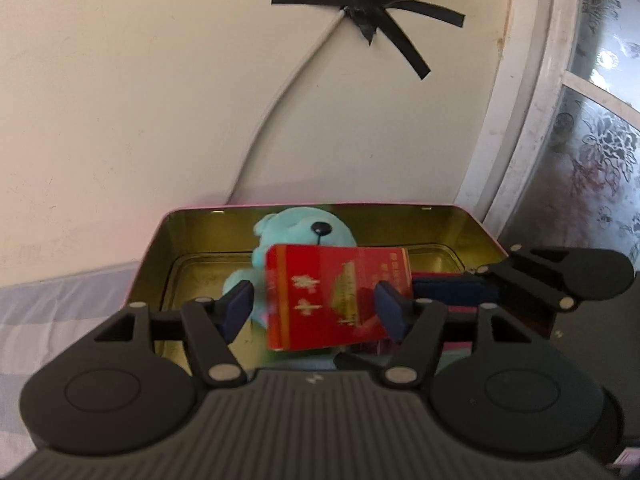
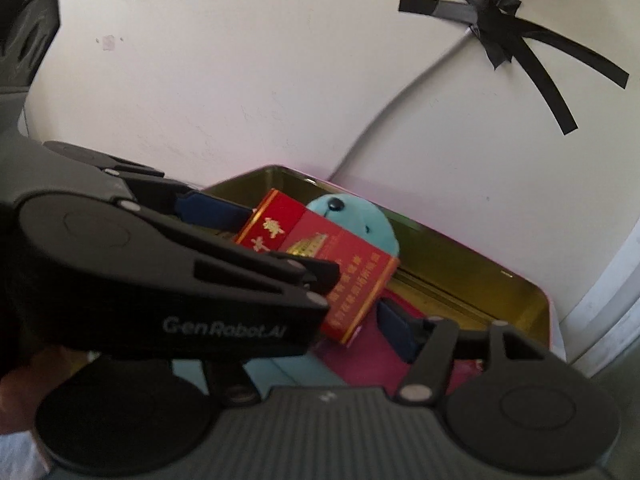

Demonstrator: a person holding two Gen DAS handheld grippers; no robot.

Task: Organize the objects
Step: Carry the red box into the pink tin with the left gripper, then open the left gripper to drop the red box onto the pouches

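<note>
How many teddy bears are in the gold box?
1. The turquoise teddy bear sits against the far wall of the gold tin box, behind the red box. The red box could hide something small behind it.

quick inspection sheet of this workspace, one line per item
surface: pale striped cloth at left
job's things: open gold-lined tin against the wall, teal plush bear inside, red box tilted above it
clutter: dark red item below the red box, unclear what
grippers: left gripper jaws astride the red box, gap showing on the left side; right gripper beside it, grip unclear
cables: grey cable taped to the wall with black tape
surroundings: cream wall, patterned glass window at right
</note>
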